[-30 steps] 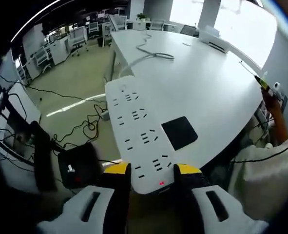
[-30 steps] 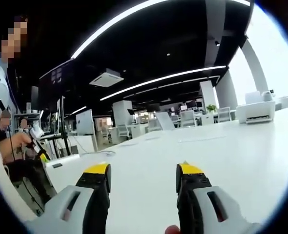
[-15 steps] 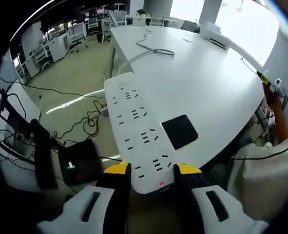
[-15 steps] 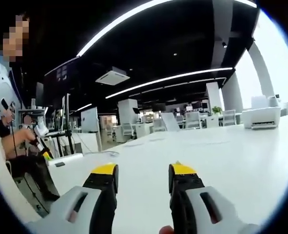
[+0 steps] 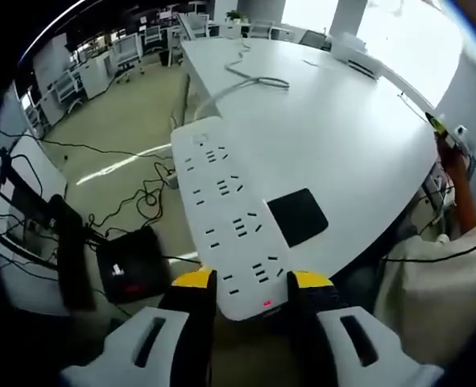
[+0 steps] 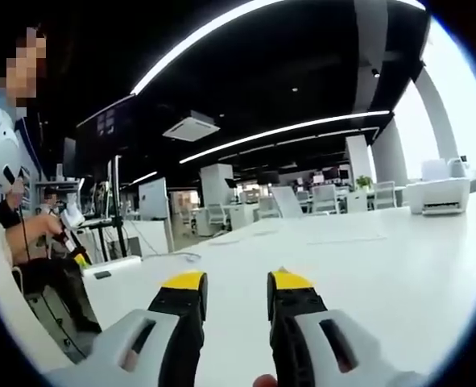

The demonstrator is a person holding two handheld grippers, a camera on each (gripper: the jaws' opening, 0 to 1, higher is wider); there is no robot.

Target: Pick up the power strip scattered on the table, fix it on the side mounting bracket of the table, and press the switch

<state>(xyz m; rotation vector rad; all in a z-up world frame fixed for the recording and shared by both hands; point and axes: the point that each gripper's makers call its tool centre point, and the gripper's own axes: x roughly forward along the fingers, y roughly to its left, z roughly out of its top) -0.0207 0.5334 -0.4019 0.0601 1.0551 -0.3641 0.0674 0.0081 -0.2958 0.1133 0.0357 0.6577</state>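
In the left gripper view the long white power strip (image 5: pixel 225 205) runs away from me along the table's near-left edge. My left gripper (image 5: pixel 252 282) is shut on its near end, where a small red light (image 5: pixel 266 303) glows. Its white cable (image 5: pixel 250 81) trails over the white table (image 5: pixel 350 121) at the far end. A black square pad (image 5: pixel 298 216) lies on the table just right of the strip. In the right gripper view my right gripper (image 6: pixel 236 284) hovers low over the white table (image 6: pixel 382 258), its jaws a narrow gap apart with nothing between them.
Left of the table, the floor holds loose black cables (image 5: pixel 145 201) and a black box (image 5: pixel 129 270). A person's hand with a yellow-tipped tool (image 5: pixel 447 149) reaches in at the right. In the right gripper view a seated person (image 6: pixel 36 242) is at the left and a white printer (image 6: pixel 439 193) stands far right.
The right gripper's jaws have drawn closer together, with nothing between them. The left gripper keeps its hold on the power strip, and that view has shifted only slightly.
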